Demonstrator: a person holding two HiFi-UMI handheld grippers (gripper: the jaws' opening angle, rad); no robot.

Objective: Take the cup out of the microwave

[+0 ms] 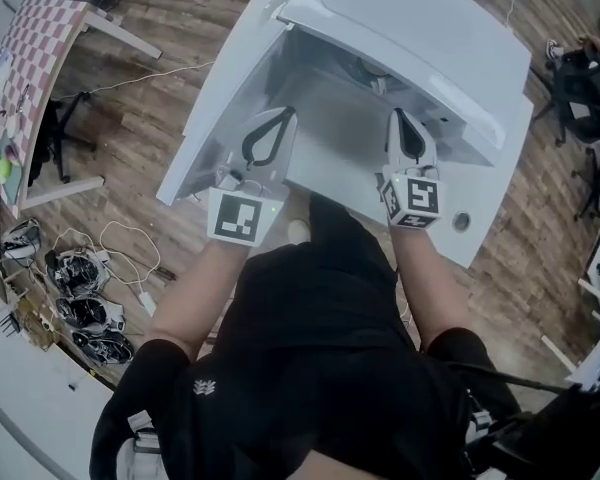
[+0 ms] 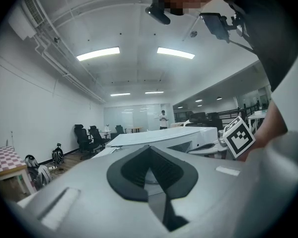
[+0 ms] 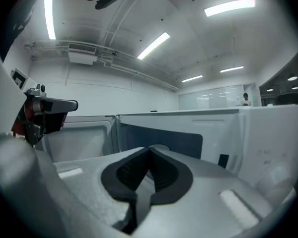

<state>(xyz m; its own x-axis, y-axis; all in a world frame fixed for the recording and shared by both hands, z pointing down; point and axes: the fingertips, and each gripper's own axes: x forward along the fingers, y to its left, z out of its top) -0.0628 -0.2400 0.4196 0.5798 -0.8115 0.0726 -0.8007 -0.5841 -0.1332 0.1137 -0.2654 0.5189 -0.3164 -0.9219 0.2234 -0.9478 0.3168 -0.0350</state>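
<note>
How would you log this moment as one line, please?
left gripper: shut, empty | right gripper: shut, empty | microwave: open, both grippers at its opening | cup: not in view

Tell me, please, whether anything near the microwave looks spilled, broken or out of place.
Nothing stands out. The microwave looks intact, its door is swung open, and no spill shows. The left gripper and the right gripper are both shut and empty. The cup cannot be made out.
</note>
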